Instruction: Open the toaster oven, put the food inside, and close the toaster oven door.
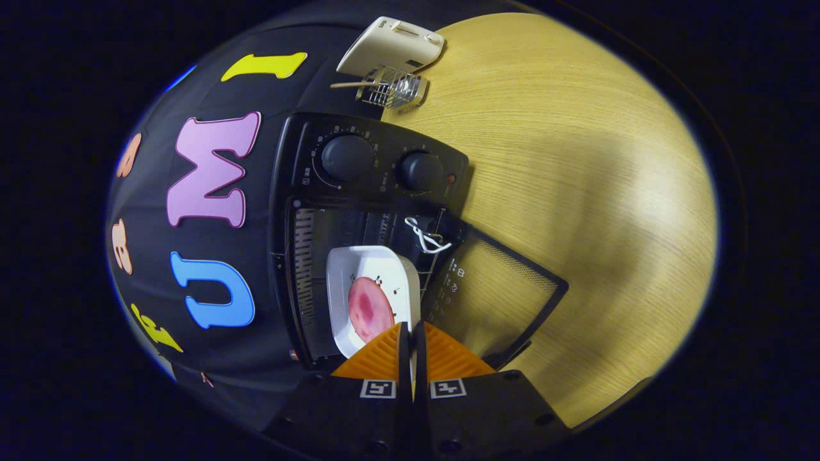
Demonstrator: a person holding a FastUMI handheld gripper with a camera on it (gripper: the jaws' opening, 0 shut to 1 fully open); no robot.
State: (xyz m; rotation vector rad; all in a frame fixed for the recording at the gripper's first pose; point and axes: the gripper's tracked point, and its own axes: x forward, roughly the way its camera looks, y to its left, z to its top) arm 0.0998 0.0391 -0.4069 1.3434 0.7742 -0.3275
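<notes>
The food (370, 308), a round pink slice, lies flat on a white plate (368, 269), and the plate sits inside the open cavity of the toaster oven (378, 173), on or just over the wire rack. The plate's long axis runs along the line of the fingers, into the cavity; its near rim meets the fingertips. The gripper (412, 333) has its fingers pressed nearly together with only a thin slit between them, and the plate's near edge appears pinched in that slit, though the contact itself is too small to confirm. The food lies just ahead of the fingers and slightly to one side of their line.

The oven door (506, 294) hangs fully open, its glass panel lying down toward the wooden table (576, 160) beside the fingers. A white cord or loop (424, 235) hangs at the cavity mouth. The two control knobs (384, 163) sit beyond the cavity. Farther off on the table stand a white appliance (392, 46) and a small wire basket (394, 88).

Judgement: loading is nearly complete; release and door closing remain.
</notes>
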